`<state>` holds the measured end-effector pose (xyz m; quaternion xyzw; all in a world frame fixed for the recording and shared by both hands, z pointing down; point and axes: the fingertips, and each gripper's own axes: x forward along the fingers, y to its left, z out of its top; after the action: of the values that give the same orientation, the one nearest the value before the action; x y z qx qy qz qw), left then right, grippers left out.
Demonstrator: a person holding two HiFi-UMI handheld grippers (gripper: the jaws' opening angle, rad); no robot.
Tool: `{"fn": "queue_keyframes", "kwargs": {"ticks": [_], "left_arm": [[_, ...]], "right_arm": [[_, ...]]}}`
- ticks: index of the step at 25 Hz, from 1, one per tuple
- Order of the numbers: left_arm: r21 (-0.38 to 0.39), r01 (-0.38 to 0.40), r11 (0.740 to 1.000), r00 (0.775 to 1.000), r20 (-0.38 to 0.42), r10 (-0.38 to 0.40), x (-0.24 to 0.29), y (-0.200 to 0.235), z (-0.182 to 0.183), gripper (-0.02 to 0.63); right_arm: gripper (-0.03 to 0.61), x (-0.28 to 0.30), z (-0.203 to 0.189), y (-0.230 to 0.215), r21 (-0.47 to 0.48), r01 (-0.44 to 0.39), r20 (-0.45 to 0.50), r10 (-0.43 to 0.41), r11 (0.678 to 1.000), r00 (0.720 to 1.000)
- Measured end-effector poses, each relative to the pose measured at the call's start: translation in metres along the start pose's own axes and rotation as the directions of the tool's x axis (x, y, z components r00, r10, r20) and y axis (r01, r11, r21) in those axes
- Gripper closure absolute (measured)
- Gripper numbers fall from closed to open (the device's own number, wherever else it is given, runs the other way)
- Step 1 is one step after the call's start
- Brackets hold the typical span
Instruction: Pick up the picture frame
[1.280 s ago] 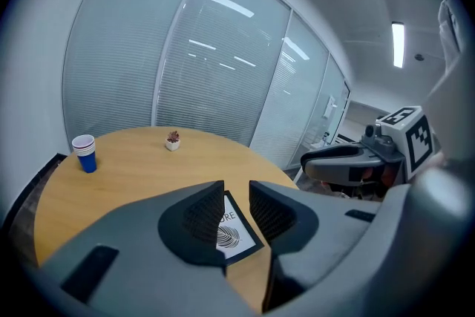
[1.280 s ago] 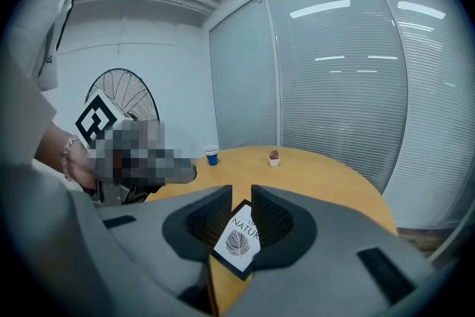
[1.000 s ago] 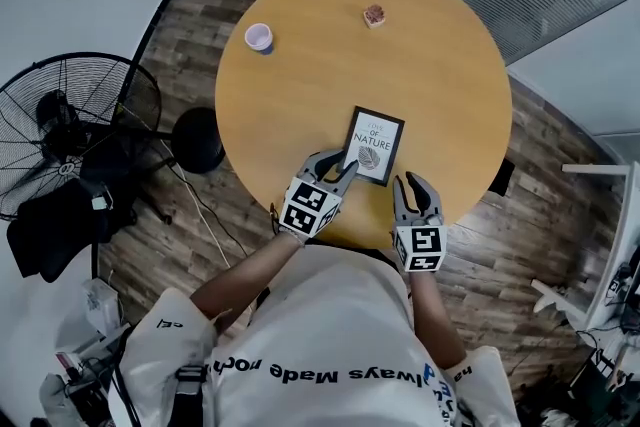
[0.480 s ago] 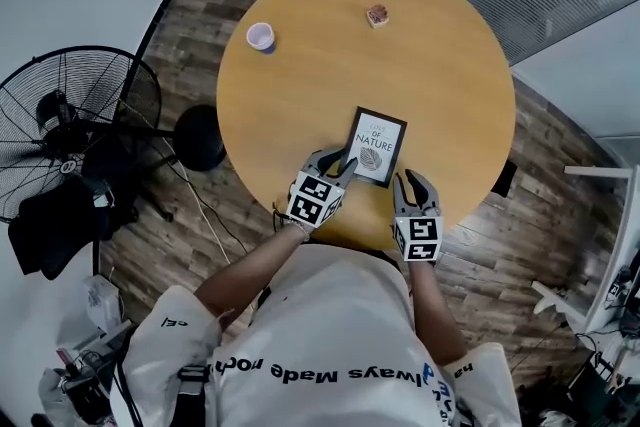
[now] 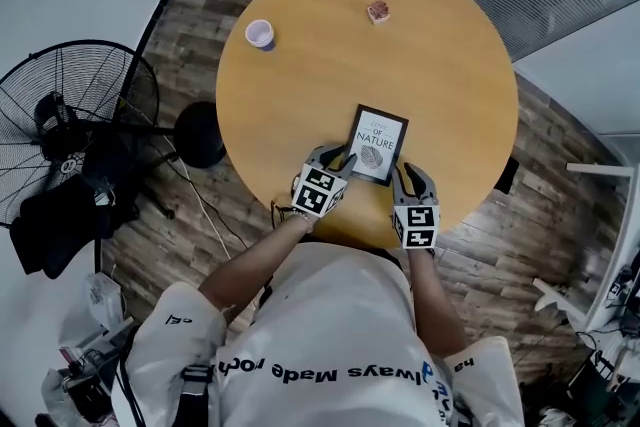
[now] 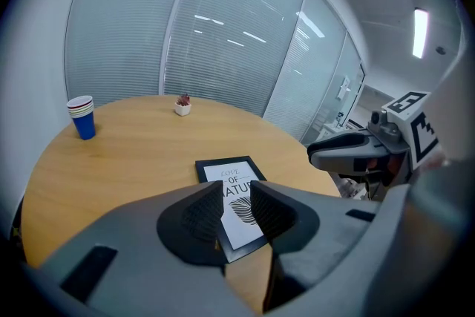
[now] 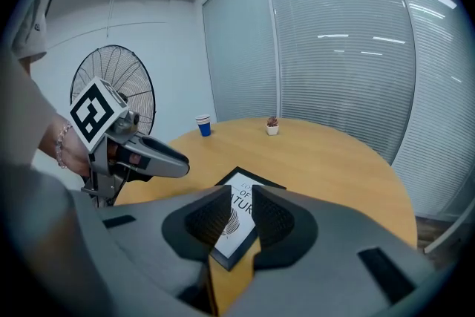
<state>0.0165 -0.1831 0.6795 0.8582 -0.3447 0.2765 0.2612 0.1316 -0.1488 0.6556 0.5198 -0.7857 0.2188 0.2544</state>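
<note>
- Two hand-held grippers are in view, both low over the near edge of the round wooden desk.
- We find the picture frame lying flat on the desk, close to its near edge, with the print facing up and a dark border round a white sheet.
- We see the left hand-held gripper with its jaws at a narrow gap. The frame's near left corner shows through that gap.
- We cannot tell whether the left jaws touch the frame, and we see nothing clamped between them.
- We see the right hand-held gripper with its jaws likewise at a narrow gap. They point at the frame's near right corner, which shows just beyond and below the pads.
- From the head view we place the left tips at the frame's near left edge, and the right tips just beside its near right corner.
- We note a blue and white cup at the far left of the desk and a small potted plant at the far side. Both stand well apart from the frame.
- We note a standing fan on the floor to the left of the desk.
</note>
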Motion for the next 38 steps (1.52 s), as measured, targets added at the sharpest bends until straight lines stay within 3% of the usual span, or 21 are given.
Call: {"fn": "queue_keyframes", "kwargs": {"ticks": [12, 38], "left_arm": [[-0.025, -0.004, 1.0, 0.998, -0.063, 0.003, 0.025, 0.012, -0.027, 0.503], [-0.068, 0.004, 0.998, 0.986, -0.167, -0.015, 0.06, 0.03, -0.071, 0.489]], "right_arm": [[0.495, 0.026, -0.031, -0.007, 0.007, -0.009, -0.074, 0.009, 1.0, 0.997], [0.439, 0.067, -0.082, -0.014, 0.114, 0.02, -0.191, 0.002, 0.993, 0.982]]}}
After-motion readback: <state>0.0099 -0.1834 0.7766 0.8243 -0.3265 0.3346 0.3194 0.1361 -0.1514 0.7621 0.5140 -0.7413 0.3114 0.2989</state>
